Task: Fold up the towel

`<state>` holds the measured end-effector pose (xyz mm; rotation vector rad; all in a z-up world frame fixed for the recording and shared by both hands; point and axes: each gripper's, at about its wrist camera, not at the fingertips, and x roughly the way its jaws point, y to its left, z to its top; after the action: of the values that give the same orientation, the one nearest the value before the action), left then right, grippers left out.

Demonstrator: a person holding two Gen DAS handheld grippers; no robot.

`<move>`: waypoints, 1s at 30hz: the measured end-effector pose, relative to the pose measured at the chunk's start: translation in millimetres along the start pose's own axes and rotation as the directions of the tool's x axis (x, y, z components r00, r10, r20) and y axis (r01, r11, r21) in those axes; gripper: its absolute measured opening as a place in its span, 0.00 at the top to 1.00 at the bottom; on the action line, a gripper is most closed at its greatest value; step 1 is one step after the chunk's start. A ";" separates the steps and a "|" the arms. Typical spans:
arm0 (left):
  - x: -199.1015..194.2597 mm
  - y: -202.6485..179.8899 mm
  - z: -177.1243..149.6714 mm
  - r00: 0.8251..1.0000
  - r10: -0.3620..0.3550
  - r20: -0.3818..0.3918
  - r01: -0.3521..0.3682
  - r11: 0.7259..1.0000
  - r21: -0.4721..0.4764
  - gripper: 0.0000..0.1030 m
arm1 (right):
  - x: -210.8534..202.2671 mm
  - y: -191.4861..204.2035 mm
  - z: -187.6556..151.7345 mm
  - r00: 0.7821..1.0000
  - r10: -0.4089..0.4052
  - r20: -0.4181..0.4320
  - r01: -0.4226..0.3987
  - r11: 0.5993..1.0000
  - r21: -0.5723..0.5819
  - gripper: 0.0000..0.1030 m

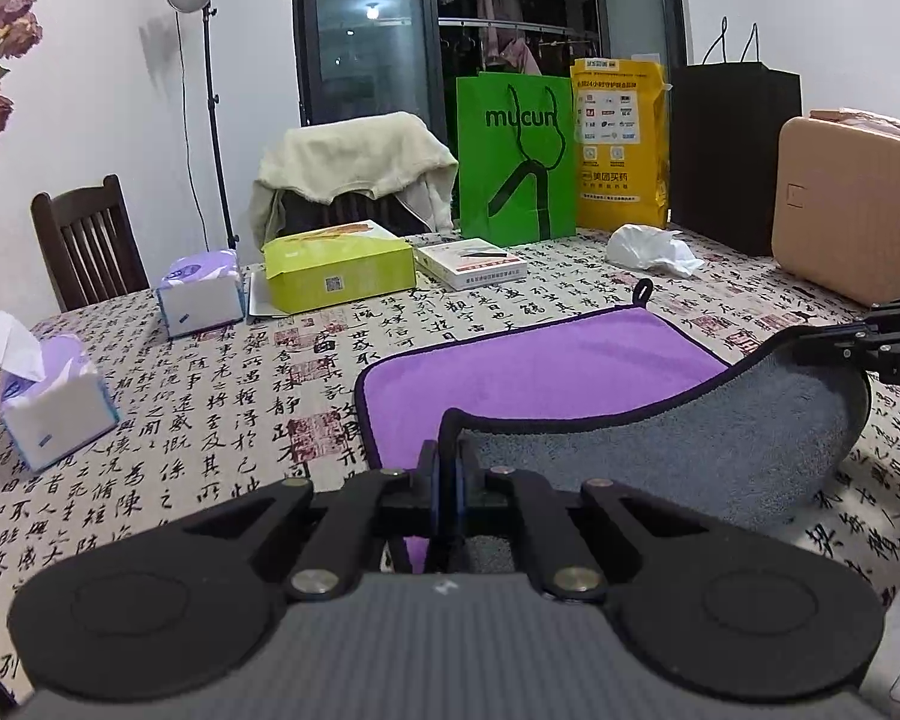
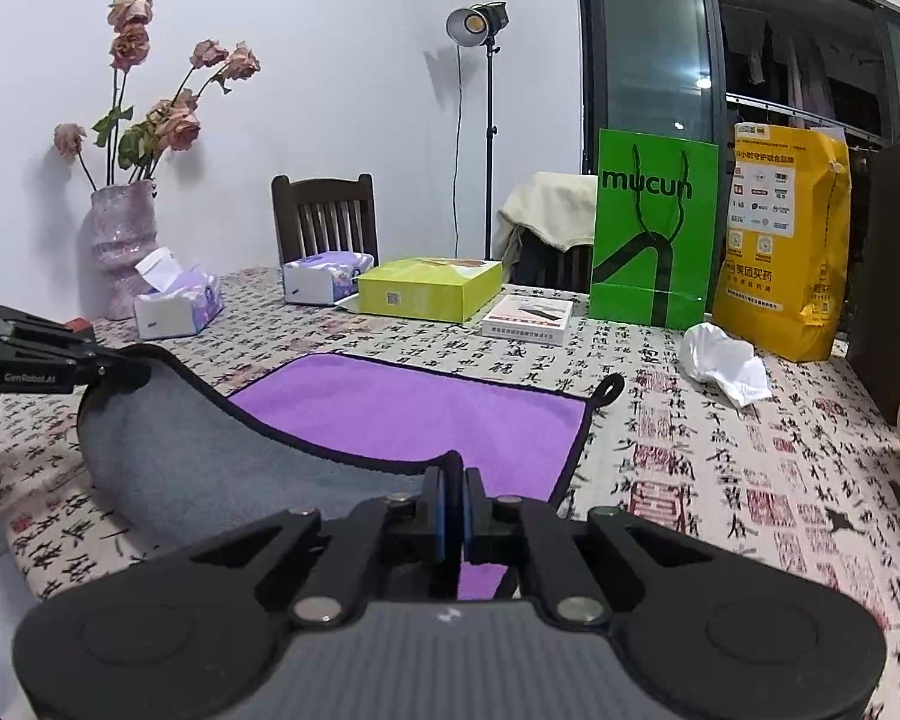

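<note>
A towel (image 1: pixel 528 369), purple on top and grey underneath with a black hem, lies on the patterned tablecloth. Its near edge is lifted off the table, showing the grey side (image 1: pixel 690 438). My left gripper (image 1: pixel 448 468) is shut on the near-left corner. My right gripper (image 2: pixel 455 492) is shut on the near-right corner. The towel (image 2: pixel 414 402) sags between the two grippers. The right gripper also shows at the right edge of the left wrist view (image 1: pixel 858 342). The left gripper shows at the left edge of the right wrist view (image 2: pixel 114 369). A hanging loop (image 2: pixel 611 387) sticks out from the far corner.
Beyond the towel stand a yellow-green box (image 1: pixel 339 267), a white box (image 1: pixel 471 264), two tissue packs (image 1: pixel 201 291), a crumpled tissue (image 1: pixel 651 249), a green bag (image 1: pixel 513 159), a yellow bag (image 1: pixel 621 144), a black bag (image 1: pixel 735 159), a tan case (image 1: pixel 852 210) and a flower vase (image 2: pixel 117 246).
</note>
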<state>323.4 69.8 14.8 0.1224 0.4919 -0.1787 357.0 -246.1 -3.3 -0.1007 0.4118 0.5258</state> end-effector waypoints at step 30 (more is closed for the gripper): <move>133.2 53.3 62.2 0.991 -0.057 -0.118 0.047 0.995 -0.086 0.95 | 126.9 -71.0 52.7 0.993 0.012 -0.118 0.000 0.995 0.102 0.95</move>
<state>478.0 93.2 9.3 0.0392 0.6221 -0.2023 511.5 -237.7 -7.6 -0.0325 0.5546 0.5052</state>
